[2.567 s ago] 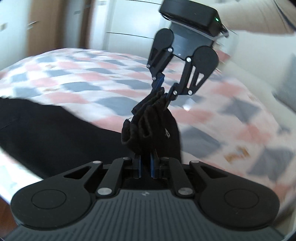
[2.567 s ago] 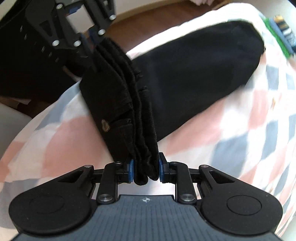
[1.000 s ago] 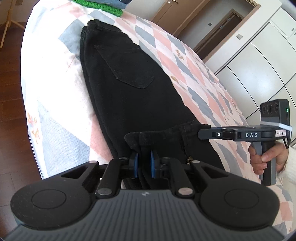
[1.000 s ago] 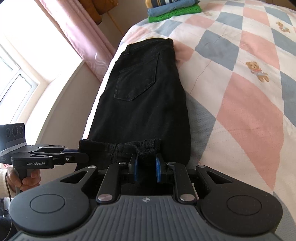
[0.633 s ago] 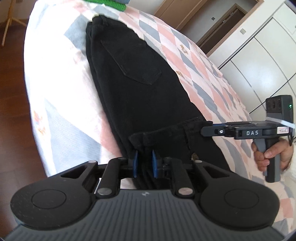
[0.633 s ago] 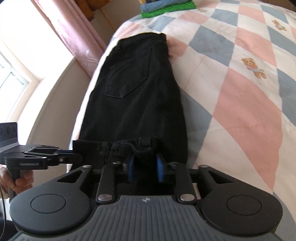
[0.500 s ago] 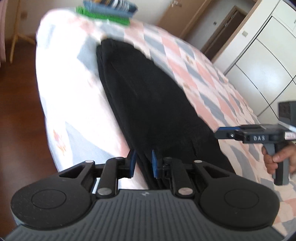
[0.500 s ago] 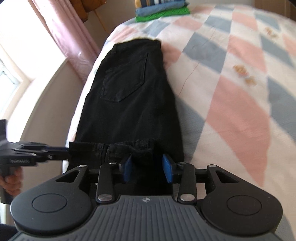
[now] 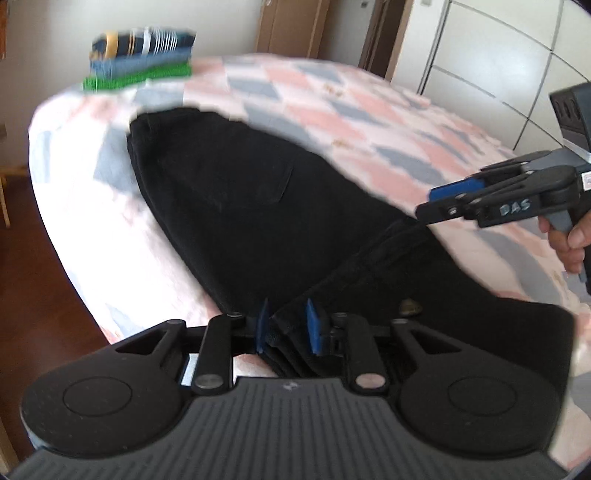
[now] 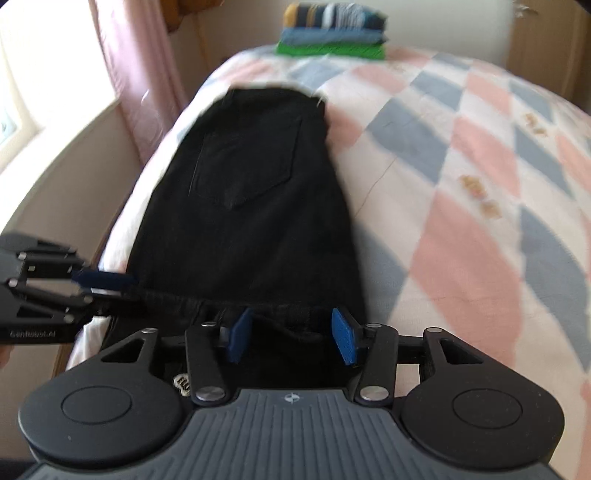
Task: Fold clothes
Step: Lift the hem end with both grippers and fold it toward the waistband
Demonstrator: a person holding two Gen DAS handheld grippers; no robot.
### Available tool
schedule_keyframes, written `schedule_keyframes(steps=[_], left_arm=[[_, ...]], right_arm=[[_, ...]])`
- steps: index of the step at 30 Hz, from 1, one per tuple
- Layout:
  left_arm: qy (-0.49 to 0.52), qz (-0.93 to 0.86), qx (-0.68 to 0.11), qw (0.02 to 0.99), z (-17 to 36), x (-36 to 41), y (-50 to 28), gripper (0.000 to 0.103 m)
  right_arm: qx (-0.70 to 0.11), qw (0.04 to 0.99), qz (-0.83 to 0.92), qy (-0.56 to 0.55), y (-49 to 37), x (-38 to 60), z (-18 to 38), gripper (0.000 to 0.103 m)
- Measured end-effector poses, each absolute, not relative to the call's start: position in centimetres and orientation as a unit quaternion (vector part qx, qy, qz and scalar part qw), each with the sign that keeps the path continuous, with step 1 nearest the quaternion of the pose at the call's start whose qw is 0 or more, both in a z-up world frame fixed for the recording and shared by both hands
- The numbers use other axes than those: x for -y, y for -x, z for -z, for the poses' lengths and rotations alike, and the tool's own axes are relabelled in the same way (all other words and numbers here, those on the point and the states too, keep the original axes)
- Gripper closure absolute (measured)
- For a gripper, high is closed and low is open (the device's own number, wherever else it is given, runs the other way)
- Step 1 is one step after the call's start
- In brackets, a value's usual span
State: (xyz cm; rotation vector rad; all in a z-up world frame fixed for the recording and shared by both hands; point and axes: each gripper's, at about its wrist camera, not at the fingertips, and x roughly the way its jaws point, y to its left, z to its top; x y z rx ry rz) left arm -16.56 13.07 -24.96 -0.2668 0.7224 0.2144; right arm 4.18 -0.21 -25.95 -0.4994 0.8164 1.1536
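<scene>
While black jeans [image 10: 255, 206] lie folded on the checkered bedspread [image 10: 480, 206] w/ hems near both grippers, right gripper [image 10: 291, 336] gapes wide; left gripper [image 9: 285, 330] sits apart too, fabric between pads.

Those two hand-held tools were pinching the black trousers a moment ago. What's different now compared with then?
The right tool has opened wide and let go of the hem of the black trousers. The left tool has parted too, though cloth still lies between its pads; it seems to be releasing. Both views have tilted up. The trousers stayed folded on the checked bedspread, and the stack of folded clothes has not moved.
</scene>
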Motion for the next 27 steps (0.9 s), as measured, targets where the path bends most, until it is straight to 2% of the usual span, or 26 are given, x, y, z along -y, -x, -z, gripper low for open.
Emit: schedule_keyframes(steps=[3,6,9,12,13,16,18,21,27], left_arm=[[0.121,-0.062,-0.346,0.928,22.7,-10.9,18.6,0.086],[0.100,-0.005,-0.356,0.929,22.3,-7.3,19.9,0.086],[0.079,0.025,-0.388,0.918,24.6,-3.5,19.6,0.084],[0.058,0.012,-0.423,0.904,28.8,-1.7,18.6,0.084],[0.055,0.007,-0.425,0.903,29.5,-1.6,18.4,0.084],[0.051,0.004,-0.429,0.902,29.3,-1.7,18.1,0.084],[0.040,0.003,-0.427,0.903,28.4,-1.7,18.5,0.085],[0.040,0.001,-0.414,0.909,26.9,-2.5,19.0,0.085],[0.027,-0.028,-0.457,0.888,28.4,-1.8,18.1,0.085]], right_arm=[[-0.365,0.744,-0.528,0.186,-2.6,4.4,22.8,0.057],[-0.377,0.726,-0.553,0.159,0.5,9.1,20.9,0.065],[-0.399,0.691,-0.578,0.170,4.7,12.7,21.4,0.069],[-0.402,0.698,-0.553,0.215,7.4,13.9,24.6,0.072],[-0.401,0.701,-0.547,0.219,7.4,13.9,25.5,0.076],[-0.399,0.713,-0.528,0.232,7.6,13.8,28.0,0.083],[-0.398,0.720,-0.516,0.240,7.7,13.7,29.7,0.083],[-0.391,0.734,-0.512,0.212,8.1,15.1,28.1,0.082],[-0.391,0.748,-0.495,0.207,8.0,16.8,28.6,0.082]])
